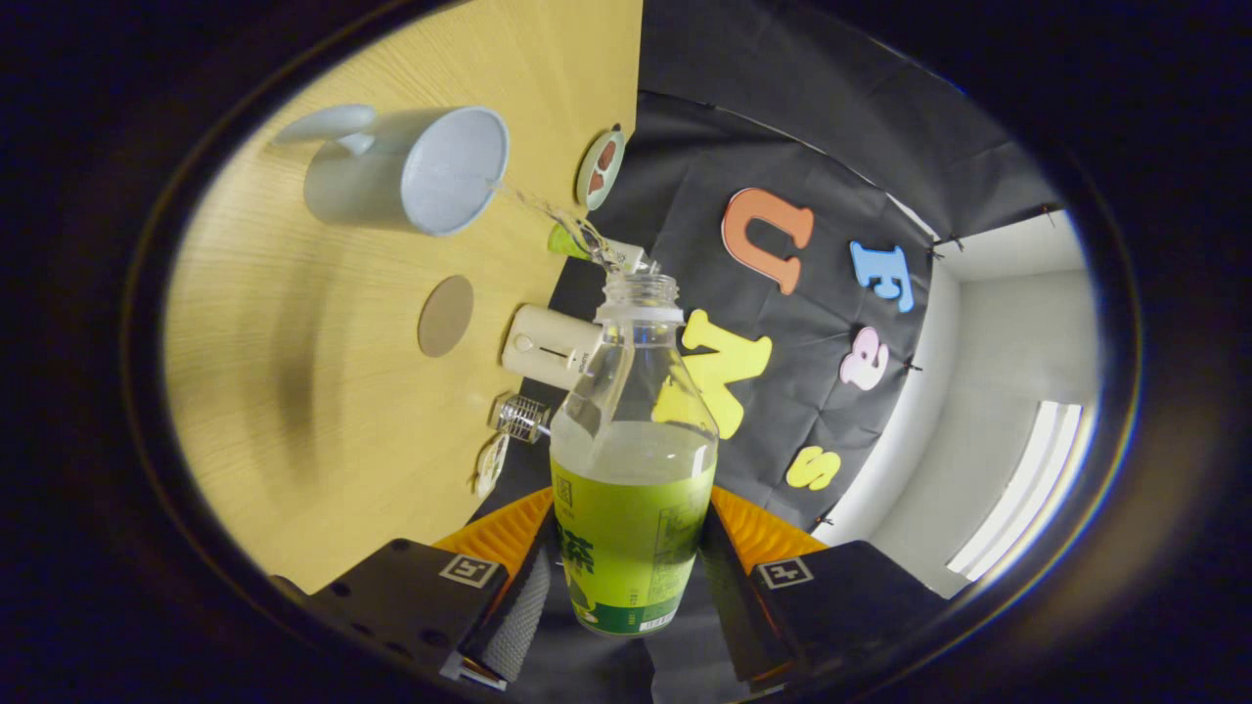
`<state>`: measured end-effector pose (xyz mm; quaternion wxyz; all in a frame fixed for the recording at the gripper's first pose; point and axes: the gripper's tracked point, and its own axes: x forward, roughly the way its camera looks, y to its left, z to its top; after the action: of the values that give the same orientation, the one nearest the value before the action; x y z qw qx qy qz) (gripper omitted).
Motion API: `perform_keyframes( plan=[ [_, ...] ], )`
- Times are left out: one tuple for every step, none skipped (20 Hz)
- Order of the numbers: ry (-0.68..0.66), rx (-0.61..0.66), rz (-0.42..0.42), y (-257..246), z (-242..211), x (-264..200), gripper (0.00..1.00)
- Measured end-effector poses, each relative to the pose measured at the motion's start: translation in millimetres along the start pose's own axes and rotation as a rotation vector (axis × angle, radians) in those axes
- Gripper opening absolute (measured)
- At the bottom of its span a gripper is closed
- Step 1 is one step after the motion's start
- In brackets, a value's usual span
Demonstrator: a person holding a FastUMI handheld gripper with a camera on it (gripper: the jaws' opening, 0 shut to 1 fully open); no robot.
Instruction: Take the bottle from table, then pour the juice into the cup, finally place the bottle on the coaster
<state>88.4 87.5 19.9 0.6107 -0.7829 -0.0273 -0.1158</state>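
The bottle (634, 460) sits between the two fingers of the tool (626, 587), its long axis running straight ahead along them, base nearest the camera and open neck farthest out. The cap is off. It is tipped over toward the bench (293, 391), and a thin clear stream (548, 213) leaves its mouth and runs across to the rim of the cup (411, 171). Pale liquid fills the lower body behind a green label; the upper part and neck are see-through.

The cup is pale blue-grey, well beyond the fingertips and off to the left of the bottle's mouth, its open mouth turned toward the bottle and a handle on its far side. The stream meets its near rim.

A round brown coaster (446, 315) lies flat on the bench between the cup and the tool, left of the bottle's neck and apart from both. Just left of the neck is a small white device (548, 344), with a small clear ribbed piece (520, 417) beneath it near the bench edge. Beyond the mouth, at the bench edge, stands a small round dish (600, 168) with brown shapes on it. Nothing lies between the bottle's mouth and the cup except the stream.

The tool is closed on the bottle: both dark finger pads (518, 616) press the label's sides, one on each flank, with orange ribbed parts behind them.
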Motion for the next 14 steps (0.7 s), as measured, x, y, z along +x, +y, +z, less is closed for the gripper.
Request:
perform_keyframes(
  plan=[
    [0.0, -0.005, -0.003, -1.0, 1.6, -0.1, 0.81],
    [-0.001, -0.01, -0.003, -1.5, 2.5, -0.9, 0.81],
    [0.002, -0.02, -0.004, -1.1, 2.5, -1.2, 0.81],
    [0.004, -0.036, -0.01, -2.3, 1.8, -1.7, 0.81],
    [0.002, -0.047, -0.014, -4.7, 2.5, -1.0, 0.81],
    [0.002, -0.055, -0.015, -4.2, 2.6, -1.2, 0.81],
    [0.002, -0.056, -0.014, -4.6, 3.1, -0.7, 0.81],
    [0.005, -0.053, -0.011, -4.3, 2.4, -1.1, 0.81],
    [0.004, -0.051, -0.006, -4.6, 1.8, -1.1, 0.81],
    [0.0, -0.05, -0.004, -4.5, 3.0, -1.9, 0.81],
    [-0.002, -0.058, -0.007, -5.5, 3.3, -3.0, 0.81],
    [-0.004, -0.064, -0.007, -5.0, 5.3, -3.5, 0.81],
    [-0.003, -0.068, -0.007, -4.4, 5.0, -4.7, 0.81],
    [-0.003, -0.073, -0.005, -4.5, 4.9, -5.2, 0.81]
  ],
)
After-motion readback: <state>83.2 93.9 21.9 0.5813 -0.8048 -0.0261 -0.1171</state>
